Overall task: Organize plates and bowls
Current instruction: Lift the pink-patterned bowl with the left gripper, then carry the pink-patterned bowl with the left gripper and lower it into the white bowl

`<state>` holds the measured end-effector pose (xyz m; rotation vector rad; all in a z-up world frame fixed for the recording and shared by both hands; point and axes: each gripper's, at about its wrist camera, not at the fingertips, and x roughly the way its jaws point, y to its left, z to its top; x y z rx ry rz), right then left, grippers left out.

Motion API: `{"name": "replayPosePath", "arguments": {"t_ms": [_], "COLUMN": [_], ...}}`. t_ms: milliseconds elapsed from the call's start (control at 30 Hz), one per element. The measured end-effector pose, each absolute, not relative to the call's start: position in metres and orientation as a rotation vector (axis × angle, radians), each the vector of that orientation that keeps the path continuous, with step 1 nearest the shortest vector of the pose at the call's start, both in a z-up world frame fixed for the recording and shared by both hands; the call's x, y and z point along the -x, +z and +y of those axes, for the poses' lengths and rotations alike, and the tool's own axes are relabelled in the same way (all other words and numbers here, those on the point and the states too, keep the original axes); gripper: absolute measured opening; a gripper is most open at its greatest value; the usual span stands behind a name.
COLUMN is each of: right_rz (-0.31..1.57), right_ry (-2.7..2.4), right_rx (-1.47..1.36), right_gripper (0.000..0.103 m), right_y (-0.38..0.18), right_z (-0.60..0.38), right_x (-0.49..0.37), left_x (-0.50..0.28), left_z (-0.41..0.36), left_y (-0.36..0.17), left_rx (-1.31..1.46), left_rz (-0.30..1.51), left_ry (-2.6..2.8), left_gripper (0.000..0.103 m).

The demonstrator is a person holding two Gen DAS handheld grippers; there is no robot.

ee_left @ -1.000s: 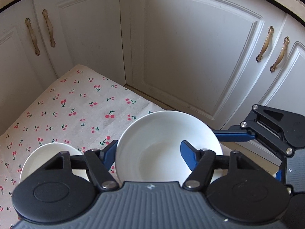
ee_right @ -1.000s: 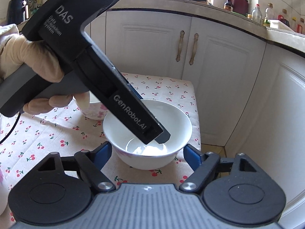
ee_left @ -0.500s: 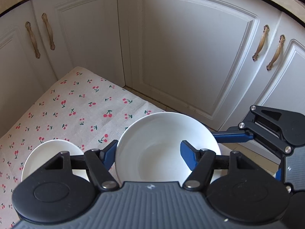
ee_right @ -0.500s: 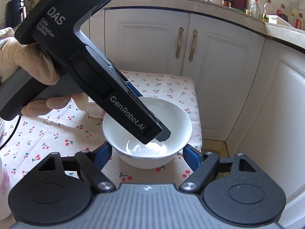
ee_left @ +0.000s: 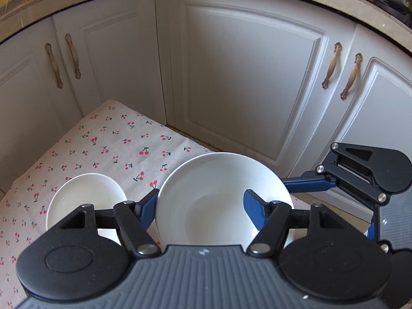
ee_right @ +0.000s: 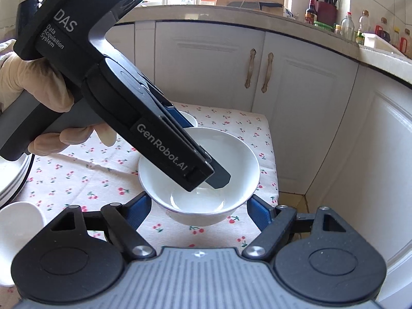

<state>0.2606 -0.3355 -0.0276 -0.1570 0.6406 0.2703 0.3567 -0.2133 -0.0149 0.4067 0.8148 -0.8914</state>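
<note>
1. Crept closer since 1.0 s ago: right gripper (ee_right: 198,207), now nearer the bowl (ee_right: 231,159) at its 12 o'clock, on the cloth (ee_right: 77,175).
2. Both tools released: left gripper (ee_left: 199,203) straddling the rim, 1 finger inside, 1 outside, gap showing; right jaws wide, flanking the bowl.
3. Probably best next: pinch the wall squarely, then lift level, avoiding the right fingers.
4. Only in left view: small bowl (ee_left: 85,193) at 9 o'clock, seen whole. Only in right view: plates (ee_right: 10,177) at 9 o'clock, gloved hand (ee_right: 33,87).
</note>
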Motion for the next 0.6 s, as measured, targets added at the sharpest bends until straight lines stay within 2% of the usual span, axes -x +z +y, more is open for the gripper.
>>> {"name": "replayPosePath", "arguments": {"t_ms": [600], "right_rz": [0.609], "right_ry": [0.305], "right_rx": [0.173], "right_gripper": [0.085], "right_y": [0.0], "right_z": [-0.297], "right_x": [-0.2], "left_x": [-0.287], "left_z": [-0.169], "left_y": [0.014], "left_rx": [-0.382], "left_rz": [0.764], "left_ry": [-0.855], "left_gripper": [0.069]}}
